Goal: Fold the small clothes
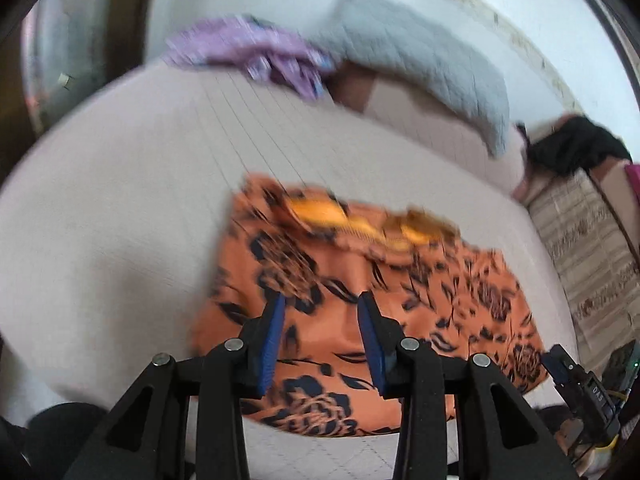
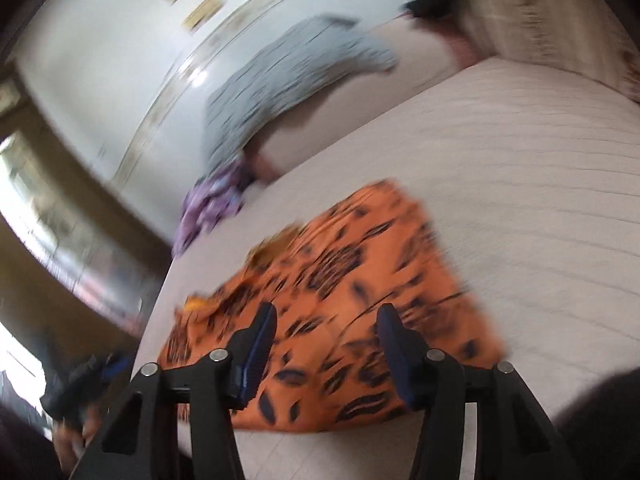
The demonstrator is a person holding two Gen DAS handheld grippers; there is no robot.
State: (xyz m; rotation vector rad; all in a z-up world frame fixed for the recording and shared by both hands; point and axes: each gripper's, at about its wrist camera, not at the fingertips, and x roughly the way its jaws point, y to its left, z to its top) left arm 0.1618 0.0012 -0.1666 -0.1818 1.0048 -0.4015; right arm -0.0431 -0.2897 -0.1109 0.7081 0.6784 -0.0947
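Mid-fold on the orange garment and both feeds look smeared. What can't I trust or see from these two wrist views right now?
- Orange black-flowered garment: near hem hidden behind the left gripper in the left view; fold layers unreadable through blur.
- Same garment, right view: near edge hidden behind the right gripper.
- Purple crumpled cloth: too blurred to identify.
- Black item at the bed's far end: blurred, partly cut off.
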